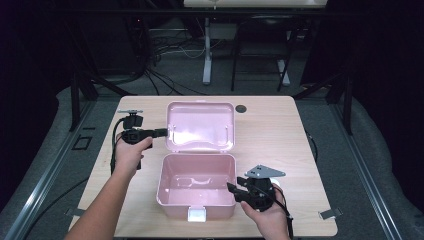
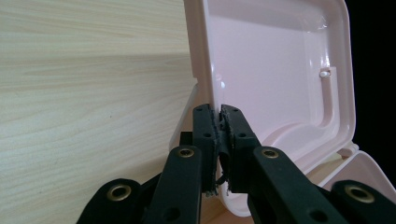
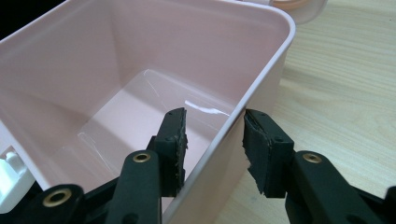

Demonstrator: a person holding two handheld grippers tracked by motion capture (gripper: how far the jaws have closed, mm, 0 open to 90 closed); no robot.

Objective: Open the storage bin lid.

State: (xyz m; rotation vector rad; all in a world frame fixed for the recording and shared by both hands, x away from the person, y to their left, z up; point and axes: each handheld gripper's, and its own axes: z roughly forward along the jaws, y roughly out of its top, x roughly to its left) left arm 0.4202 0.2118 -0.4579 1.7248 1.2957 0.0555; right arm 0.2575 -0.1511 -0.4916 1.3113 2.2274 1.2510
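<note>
A pink plastic box (image 1: 172,200) stands open on the wooden table, empty, its lid (image 1: 200,125) tilted back behind it. A white latch (image 1: 196,215) sits on its front wall. My left gripper (image 1: 164,132) is at the lid's left edge, shut on the rim; in the left gripper view the pads (image 2: 220,116) pinch the thin edge of the lid (image 2: 271,70). My right gripper (image 1: 231,187) is at the box's right wall. In the right gripper view it (image 3: 215,135) straddles that wall of the box (image 3: 140,56), one jaw inside and one outside, open, with a gap at the outer pad (image 3: 259,149).
The light wood table (image 1: 270,130) has a dark round cable hole (image 1: 241,108) right of the lid. Bare tabletop lies left and right of the box. A metal clip (image 1: 330,214) sits at the front right edge. Beyond the table are dark floor, cables and another desk's legs (image 1: 206,55).
</note>
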